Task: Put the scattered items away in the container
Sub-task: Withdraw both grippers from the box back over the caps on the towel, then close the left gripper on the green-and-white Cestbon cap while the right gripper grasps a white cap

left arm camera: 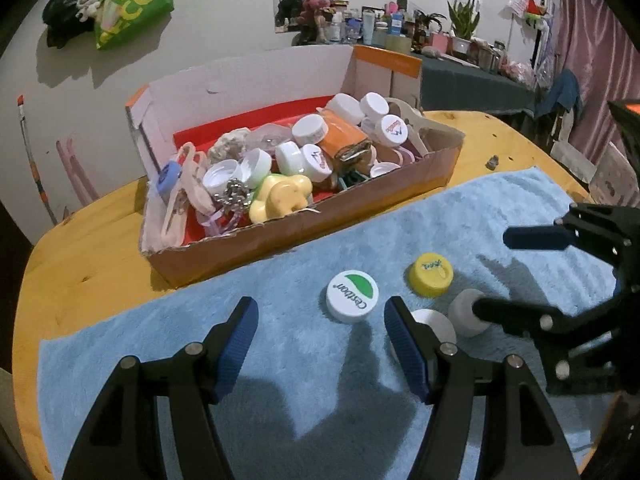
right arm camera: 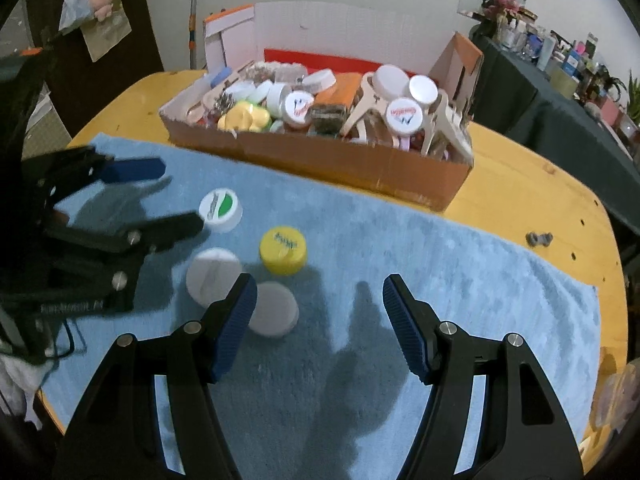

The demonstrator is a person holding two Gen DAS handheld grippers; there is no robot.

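Sitting on the blue towel (left arm camera: 280,264) are the last four stray caps, all short of the cardboard box (left arm camera: 360,204), which is already heaped with lids and odds and ends. Nearest the left gripper (left arm camera: 320,344) is the white cap with the green mark (left arm camera: 352,301), lying flat, logo up, just ahead of the claw and a touch toward its right finger. It's round, so no long axis to fuss over; any squeeze across it would do. That claw stands apart with nothing between the pads.

Over to the right gripper (right arm camera: 316,320): also apart, also empty. Its closest target is the plain white cap (right arm camera: 276,310), tucked right against its left finger, outside the gap rather than in it. A second white cap (right arm camera: 212,276) lies beyond that, and the yellow cap (right arm camera: 283,250) sits ahead, left of the claw's centre line.

My read: each hand has its own nearest cap, but the right one needs a shift leftward before closing. The box waits beyond the towel's far edge.
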